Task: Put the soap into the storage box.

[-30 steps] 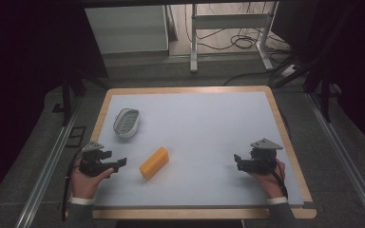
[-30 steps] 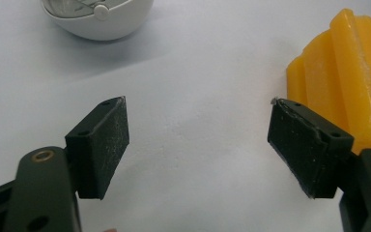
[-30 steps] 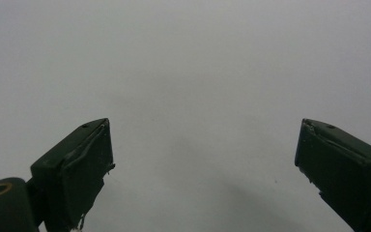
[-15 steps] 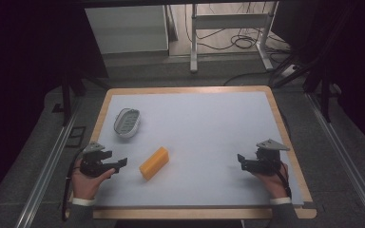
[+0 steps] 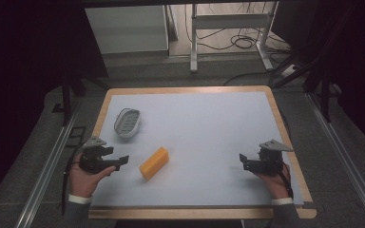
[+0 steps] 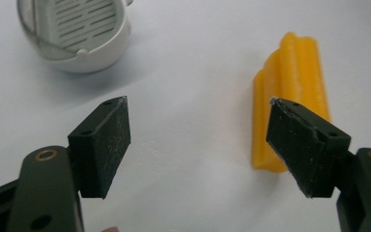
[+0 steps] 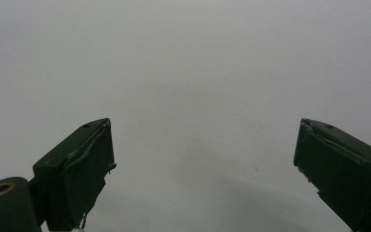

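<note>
Matt yellow ridged block (image 6: 290,92), glossy white plastic dish (image 6: 77,34)

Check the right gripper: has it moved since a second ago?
Yes. In the high view the right gripper has slid slightly toward the table's right edge, away from the orange block, jaws open.

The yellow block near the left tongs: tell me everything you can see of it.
The yellow block is an elongated bar of orange-yellow, matte, possibly foam or soap-like material, with lengthwise ridges along its top seen in the left gripper view. It lies flat and diagonal on the pale table surface, just right of the open left tongs and below the white slotted dish. Nothing touches it except the table.
</note>
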A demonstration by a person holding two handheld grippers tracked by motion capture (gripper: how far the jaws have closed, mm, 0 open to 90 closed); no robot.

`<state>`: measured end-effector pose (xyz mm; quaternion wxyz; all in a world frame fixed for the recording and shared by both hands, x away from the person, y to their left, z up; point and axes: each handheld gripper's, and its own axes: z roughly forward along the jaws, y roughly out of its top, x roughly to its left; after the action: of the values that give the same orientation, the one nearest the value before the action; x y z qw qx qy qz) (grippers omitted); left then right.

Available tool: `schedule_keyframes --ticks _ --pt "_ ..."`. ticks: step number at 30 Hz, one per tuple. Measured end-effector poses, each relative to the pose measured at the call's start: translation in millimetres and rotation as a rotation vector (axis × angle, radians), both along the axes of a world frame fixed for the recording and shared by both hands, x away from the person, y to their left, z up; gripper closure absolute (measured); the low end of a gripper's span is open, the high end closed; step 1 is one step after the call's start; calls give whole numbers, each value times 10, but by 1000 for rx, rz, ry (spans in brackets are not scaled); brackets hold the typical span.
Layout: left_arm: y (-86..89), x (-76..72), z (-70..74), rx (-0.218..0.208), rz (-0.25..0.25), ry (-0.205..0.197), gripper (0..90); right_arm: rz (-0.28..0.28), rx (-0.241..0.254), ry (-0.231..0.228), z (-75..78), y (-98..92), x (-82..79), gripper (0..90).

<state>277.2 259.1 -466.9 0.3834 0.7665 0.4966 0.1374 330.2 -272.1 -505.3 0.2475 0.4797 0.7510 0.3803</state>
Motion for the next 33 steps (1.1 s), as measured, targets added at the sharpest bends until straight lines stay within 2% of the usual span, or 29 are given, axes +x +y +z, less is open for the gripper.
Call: schedule_keyframes --ticks 4,8,13,17,19,28,33 --pt "-60 15 75 0 -18 8 252 -9 -1 -3 5 -10 -8 69" --pt "-120 51 135 28 -41 19 259 -19 2 -4 2 -32 -19 71" --pt "-147 49 163 28 -51 24 258 -27 13 -13 24 -71 -33 74" --pt "-212 43 198 26 -79 20 257 -34 18 -20 42 -95 -38 76" --pt "-273 59 211 25 -103 33 258 -34 18 -23 43 -95 -42 76" --pt "-400 119 225 47 -134 59 268 -40 9 -20 26 -85 -30 77" --pt "-496 157 185 58 -155 89 279 -44 12 -26 39 -101 -35 79"
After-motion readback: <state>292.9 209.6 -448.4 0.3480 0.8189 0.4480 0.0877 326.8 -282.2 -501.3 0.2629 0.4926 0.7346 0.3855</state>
